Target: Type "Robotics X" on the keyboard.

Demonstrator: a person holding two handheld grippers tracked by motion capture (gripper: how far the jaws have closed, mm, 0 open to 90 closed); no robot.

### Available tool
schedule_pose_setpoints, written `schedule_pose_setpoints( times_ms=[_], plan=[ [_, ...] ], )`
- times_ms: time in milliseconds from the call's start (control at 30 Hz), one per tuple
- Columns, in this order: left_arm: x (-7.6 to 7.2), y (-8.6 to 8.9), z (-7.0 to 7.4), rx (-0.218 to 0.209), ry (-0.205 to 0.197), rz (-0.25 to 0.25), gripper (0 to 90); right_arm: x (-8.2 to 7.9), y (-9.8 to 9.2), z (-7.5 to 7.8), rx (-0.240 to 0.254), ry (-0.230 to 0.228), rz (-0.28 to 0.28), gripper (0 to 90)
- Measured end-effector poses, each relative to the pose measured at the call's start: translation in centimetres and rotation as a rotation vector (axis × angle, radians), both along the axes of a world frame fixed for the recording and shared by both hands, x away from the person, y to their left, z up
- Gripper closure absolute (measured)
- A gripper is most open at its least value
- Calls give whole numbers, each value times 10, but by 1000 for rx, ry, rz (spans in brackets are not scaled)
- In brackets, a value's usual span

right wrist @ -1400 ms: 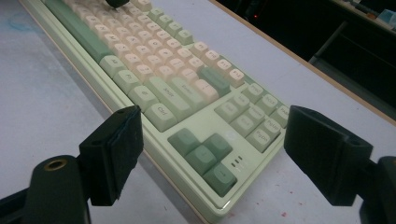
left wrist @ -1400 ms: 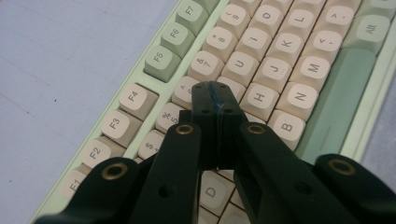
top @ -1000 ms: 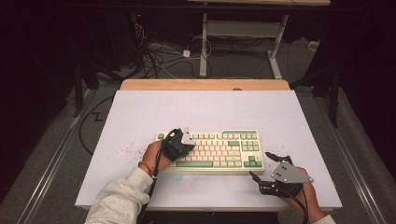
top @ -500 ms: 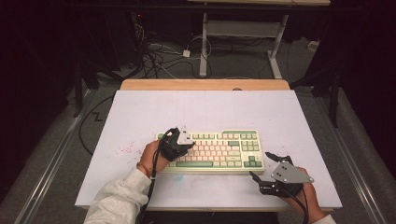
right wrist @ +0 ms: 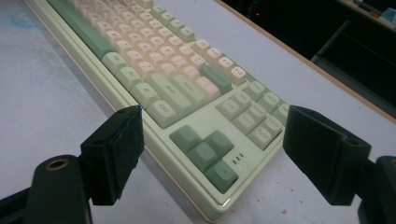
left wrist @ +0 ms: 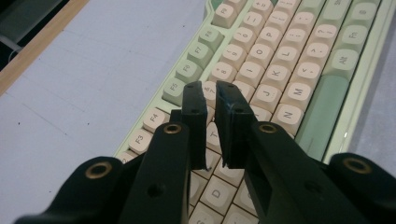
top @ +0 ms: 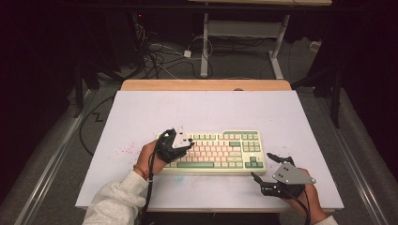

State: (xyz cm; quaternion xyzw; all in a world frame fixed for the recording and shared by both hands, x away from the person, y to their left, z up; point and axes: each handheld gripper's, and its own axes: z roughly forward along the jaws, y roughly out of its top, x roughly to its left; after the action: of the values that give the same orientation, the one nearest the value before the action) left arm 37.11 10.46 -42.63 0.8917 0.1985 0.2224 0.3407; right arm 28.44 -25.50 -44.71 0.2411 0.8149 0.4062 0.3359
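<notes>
A green and cream keyboard lies flat on the white table mat, near the front. My left gripper hovers over the keyboard's left end, pointing right along the keys. In the left gripper view its jaws stand a narrow slit apart above the letter keys, having just been opening, with nothing between them. My right gripper rests on the mat at the keyboard's front right corner. It stands wide open, facing the arrow keys and holding nothing.
The mat covers a wooden tabletop whose far edge shows as a bare strip. Faint red specks mark the mat left of the keyboard. Cables and a metal stand's legs lie on the floor beyond.
My left gripper has shifted very slightly over the keyboard's left end. The right gripper and the keyboard have stayed where they were.
</notes>
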Motion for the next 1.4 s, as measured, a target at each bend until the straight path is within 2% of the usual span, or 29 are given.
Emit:
schedule_pose_setpoints(
  times_ms=[33,133,167,367,467,533,600,700,767,933,1067,1267,1400],
  plan=[
    [-1,0,0,1,-5,0,751,0,0,0,0,2,-2,211],
    [-3,2,1,-5,-16,-7,702,1,-1,0,2,4,-2,212],
    [-4,2,1,0,-25,-2,639,1,-1,0,1,4,-2,212],
    [-9,4,-1,22,-53,6,406,1,-1,-1,2,5,-4,212],
    [-13,7,-2,7,-68,6,293,1,-2,0,3,6,-6,212],
    [-15,9,-2,-15,-81,3,283,1,-2,0,5,6,-7,212],
    [-17,11,-2,-24,-89,6,228,2,-2,0,5,5,-7,212],
    [-19,16,-2,-44,-105,10,211,1,-3,1,7,-2,-14,221],
    [-21,18,-3,-41,-122,16,186,1,-4,2,24,-15,-19,229],
    [-29,26,-4,-78,-161,16,186,1,-5,3,28,-10,-24,229],
    [-35,32,-5,-56,-196,30,186,2,-5,3,26,-10,-21,229],
    [-44,45,-5,-90,-207,46,186,2,-6,4,28,-5,-23,242],
    [-50,55,-7,-90,-216,52,186,2,-6,4,26,-2,-18,273]
  ],
)
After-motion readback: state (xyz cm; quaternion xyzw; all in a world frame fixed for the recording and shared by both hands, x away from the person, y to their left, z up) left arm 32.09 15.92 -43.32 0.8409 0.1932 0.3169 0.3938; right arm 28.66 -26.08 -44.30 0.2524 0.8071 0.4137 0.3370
